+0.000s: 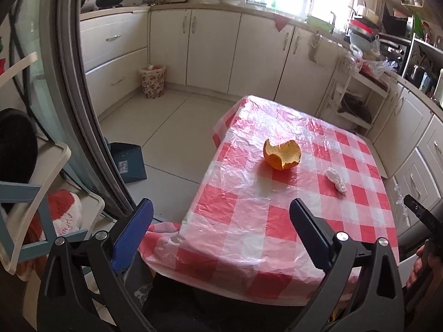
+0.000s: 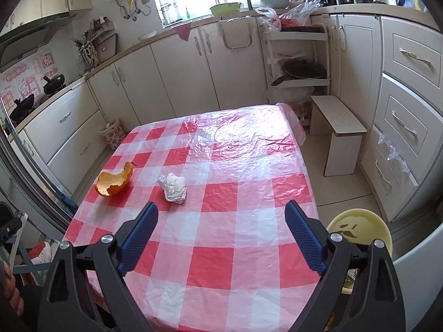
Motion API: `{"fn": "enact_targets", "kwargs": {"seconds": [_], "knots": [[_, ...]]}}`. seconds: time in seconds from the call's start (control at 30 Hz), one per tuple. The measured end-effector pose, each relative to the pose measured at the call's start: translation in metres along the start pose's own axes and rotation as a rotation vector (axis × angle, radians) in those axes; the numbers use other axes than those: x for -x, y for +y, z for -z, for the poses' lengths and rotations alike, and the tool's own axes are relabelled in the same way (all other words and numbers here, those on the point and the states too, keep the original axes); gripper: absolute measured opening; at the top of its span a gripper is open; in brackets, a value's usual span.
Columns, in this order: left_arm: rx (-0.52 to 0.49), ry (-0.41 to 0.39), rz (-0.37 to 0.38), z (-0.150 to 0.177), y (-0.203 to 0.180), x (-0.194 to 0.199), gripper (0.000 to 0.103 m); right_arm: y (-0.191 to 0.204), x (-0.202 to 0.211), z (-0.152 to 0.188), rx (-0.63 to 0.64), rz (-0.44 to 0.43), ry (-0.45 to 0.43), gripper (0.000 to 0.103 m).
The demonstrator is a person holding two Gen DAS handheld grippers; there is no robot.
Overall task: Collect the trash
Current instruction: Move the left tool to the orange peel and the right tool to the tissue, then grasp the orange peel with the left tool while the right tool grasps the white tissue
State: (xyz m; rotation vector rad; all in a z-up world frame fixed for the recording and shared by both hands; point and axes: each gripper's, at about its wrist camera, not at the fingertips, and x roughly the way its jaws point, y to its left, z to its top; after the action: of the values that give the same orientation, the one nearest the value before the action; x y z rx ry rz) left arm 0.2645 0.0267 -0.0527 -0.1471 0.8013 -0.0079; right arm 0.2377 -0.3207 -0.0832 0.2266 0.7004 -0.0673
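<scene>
Both my tongs stand wide apart and hold nothing. The left gripper (image 1: 221,210) hangs over the near edge of the table (image 1: 277,235), and the right gripper (image 2: 221,215) hangs over the checked cloth nearer the middle.

Two bits of trash lie on the cloth. In the left view the orange peel (image 1: 281,154) sits at about one o'clock from my left tips, well clear of them, and the crumpled white tissue (image 1: 336,182) lies to the right of it, near three o'clock from the peel. In the right view the tissue (image 2: 173,187) is just beyond my left-hand pad at about eleven o'clock, with the peel (image 2: 115,182) out at nine o'clock from it. The two are near each other but apart.

I judge the step in hand to be the reach. The right tongs suit the tissue, so I would swing them left until the wad sits between the pads, then come down and close gently, since it should squash. The peel is a curved, open shell, so I would pinch across its wall with the left tongs. The plastic cloth is thin and wrinkled, so I should keep the pads from snagging it. The flowered bin (image 1: 153,81) stands on the floor by the cabinets, at about eleven o'clock in the left view.
</scene>
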Motion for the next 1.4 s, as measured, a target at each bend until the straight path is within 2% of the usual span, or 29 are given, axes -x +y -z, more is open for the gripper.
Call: {"fn": "enact_targets", "kwargs": {"seconds": [0.1, 0.2, 0.37, 0.57, 0.8, 0.93, 1.0, 1.1, 1.17, 1.2, 1.23, 1.27, 1.33, 1.4], "knots": [[0.037, 0.038, 0.015, -0.016, -0.005, -0.029, 0.095, 0.017, -0.018, -0.006, 0.056, -0.016, 0.026, 0.089], [0.12, 0.152, 0.069, -0.028, -0.006, -0.071, 0.095, 0.039, -0.035, -0.01, 0.124, -0.041, 0.046, 0.089], [0.162, 0.206, 0.106, -0.046, -0.022, -0.109, 0.095, 0.074, -0.072, -0.012, 0.252, -0.062, 0.081, 0.089], [0.212, 0.283, 0.088, -0.06, -0.035, -0.164, 0.095, 0.082, -0.11, -0.013, 0.232, -0.09, 0.168, 0.089], [0.143, 0.307, 0.068, -0.076, -0.057, -0.196, 0.095, 0.084, -0.134, -0.017, 0.256, -0.083, 0.211, 0.089], [0.123, 0.338, 0.072, -0.079, -0.064, -0.209, 0.094, 0.081, -0.149, -0.018, 0.248, -0.088, 0.252, 0.077], [0.1, 0.341, 0.071, -0.08, -0.068, -0.212, 0.089, 0.081, -0.155, -0.017, 0.249, -0.089, 0.269, 0.073], [0.051, 0.347, 0.063, -0.082, -0.076, -0.215, 0.074, 0.079, -0.162, -0.018, 0.243, -0.094, 0.292, 0.063], [0.023, 0.361, 0.058, -0.081, -0.08, -0.218, 0.054, 0.076, -0.166, -0.017, 0.234, -0.1, 0.313, 0.051], [0.008, 0.37, 0.054, -0.08, -0.083, -0.22, 0.047, 0.075, -0.169, -0.017, 0.229, -0.105, 0.323, 0.047], [-0.002, 0.379, 0.054, -0.079, -0.084, -0.222, 0.031, 0.075, -0.169, -0.017, 0.229, -0.104, 0.317, 0.042], [-0.013, 0.39, 0.053, -0.078, -0.086, -0.224, 0.021, 0.075, -0.169, -0.018, 0.226, -0.111, 0.323, 0.035], [-0.027, 0.384, 0.049, -0.078, -0.088, -0.223, 0.017, 0.075, -0.169, -0.019, 0.216, -0.13, 0.33, 0.026], [-0.037, 0.371, 0.061, -0.078, -0.09, -0.217, 0.013, 0.075, -0.164, -0.02, 0.211, -0.143, 0.324, 0.024]]}}
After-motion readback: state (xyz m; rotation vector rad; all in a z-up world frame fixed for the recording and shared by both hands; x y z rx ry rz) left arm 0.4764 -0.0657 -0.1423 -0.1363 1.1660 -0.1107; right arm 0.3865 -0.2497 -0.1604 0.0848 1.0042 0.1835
